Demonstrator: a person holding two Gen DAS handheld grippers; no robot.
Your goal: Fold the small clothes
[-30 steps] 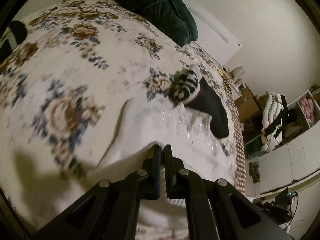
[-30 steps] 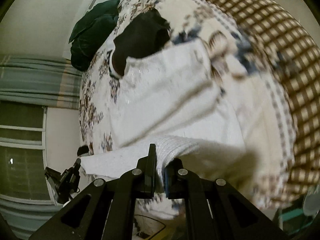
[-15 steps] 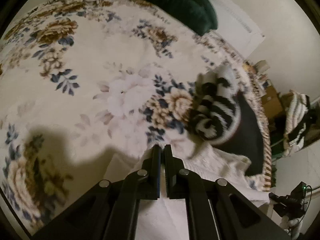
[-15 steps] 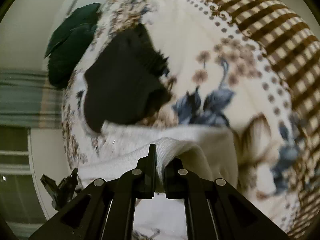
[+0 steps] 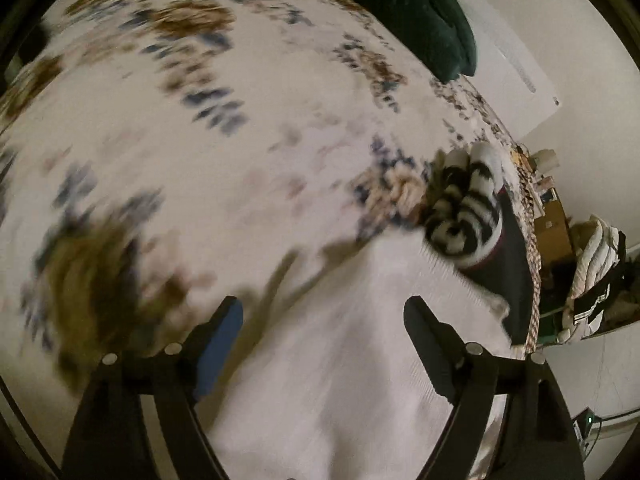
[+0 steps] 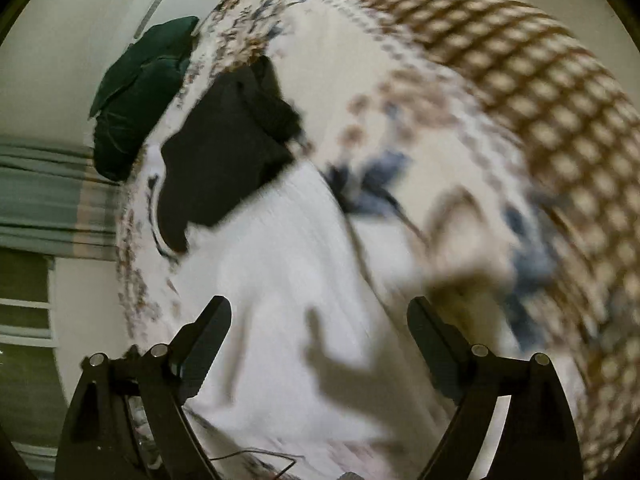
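Dim, warm indoor light; heavy motion blur, fisheye-bent edges, tool shadows on cloth.

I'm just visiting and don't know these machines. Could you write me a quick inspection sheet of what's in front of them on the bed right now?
Surface: floral bedspread, checked border along one edge.
Job's things: white garment lying flat on the bedspread; black garment beyond it; striped socks resting on the black garment's end.
Clutter: dark green cushion at the far end.
Grippers: left gripper and right gripper both open, jaws just opened, white garment below them, not pinched.
Cables: thin wire by the bed's edge.
Surroundings: white walls, striped curtain, shelves with bundled laundry; much blurred.
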